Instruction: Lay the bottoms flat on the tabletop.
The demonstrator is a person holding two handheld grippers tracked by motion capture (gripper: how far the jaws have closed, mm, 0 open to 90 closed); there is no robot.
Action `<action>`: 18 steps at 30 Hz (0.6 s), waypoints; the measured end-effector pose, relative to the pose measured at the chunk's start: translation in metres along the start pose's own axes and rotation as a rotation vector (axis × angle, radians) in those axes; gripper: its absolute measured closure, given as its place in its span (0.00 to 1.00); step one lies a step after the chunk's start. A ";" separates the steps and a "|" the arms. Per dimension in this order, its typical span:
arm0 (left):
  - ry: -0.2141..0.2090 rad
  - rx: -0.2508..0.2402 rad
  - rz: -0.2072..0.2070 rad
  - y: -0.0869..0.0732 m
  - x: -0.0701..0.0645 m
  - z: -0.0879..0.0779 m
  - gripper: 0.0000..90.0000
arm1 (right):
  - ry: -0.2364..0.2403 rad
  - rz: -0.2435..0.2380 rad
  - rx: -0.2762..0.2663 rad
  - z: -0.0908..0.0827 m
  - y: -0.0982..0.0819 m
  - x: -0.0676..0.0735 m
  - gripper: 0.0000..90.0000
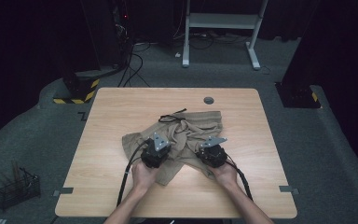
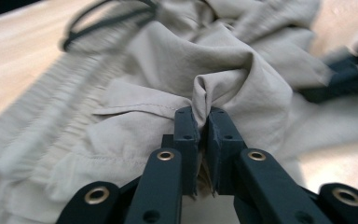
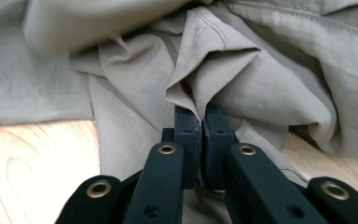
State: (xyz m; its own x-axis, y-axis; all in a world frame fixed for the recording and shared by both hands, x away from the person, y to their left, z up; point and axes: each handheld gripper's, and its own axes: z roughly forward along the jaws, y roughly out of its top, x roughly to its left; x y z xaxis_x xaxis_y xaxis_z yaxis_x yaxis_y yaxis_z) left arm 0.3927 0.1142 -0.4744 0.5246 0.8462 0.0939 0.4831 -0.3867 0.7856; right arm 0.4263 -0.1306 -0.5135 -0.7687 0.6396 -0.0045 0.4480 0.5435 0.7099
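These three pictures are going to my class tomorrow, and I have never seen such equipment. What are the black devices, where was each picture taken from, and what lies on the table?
A person sits at a wooden table and holds a hand-operated tool with two black jaws in each hand: the left gripper and the right gripper. The wide picture comes from a fixed camera above the table. The two close-ups come from small cameras riding on each gripper, looking along its jaws. On the table lies a crumpled beige garment with a dark drawstring, seemingly shorts or trousers. Each gripper is shut on a pinched fold of that cloth. Beside the table, on the floor, stands a wire basket.
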 end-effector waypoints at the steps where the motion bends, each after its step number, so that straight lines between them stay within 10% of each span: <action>1: 0.005 -0.001 -0.004 0.003 0.004 0.000 0.93 | 0.000 0.000 0.000 0.000 0.000 0.000 0.97; 18: 0.226 0.100 -0.136 0.013 0.096 0.034 0.93 | -0.067 0.059 -0.038 -0.055 -0.039 -0.020 0.98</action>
State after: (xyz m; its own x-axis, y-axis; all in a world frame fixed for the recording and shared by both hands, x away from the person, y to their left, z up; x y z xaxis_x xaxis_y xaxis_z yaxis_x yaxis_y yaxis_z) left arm 0.4732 0.1785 -0.4758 0.2856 0.9488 0.1348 0.6111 -0.2887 0.7371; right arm 0.3993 -0.1949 -0.5023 -0.7087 0.7055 -0.0076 0.4732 0.4833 0.7365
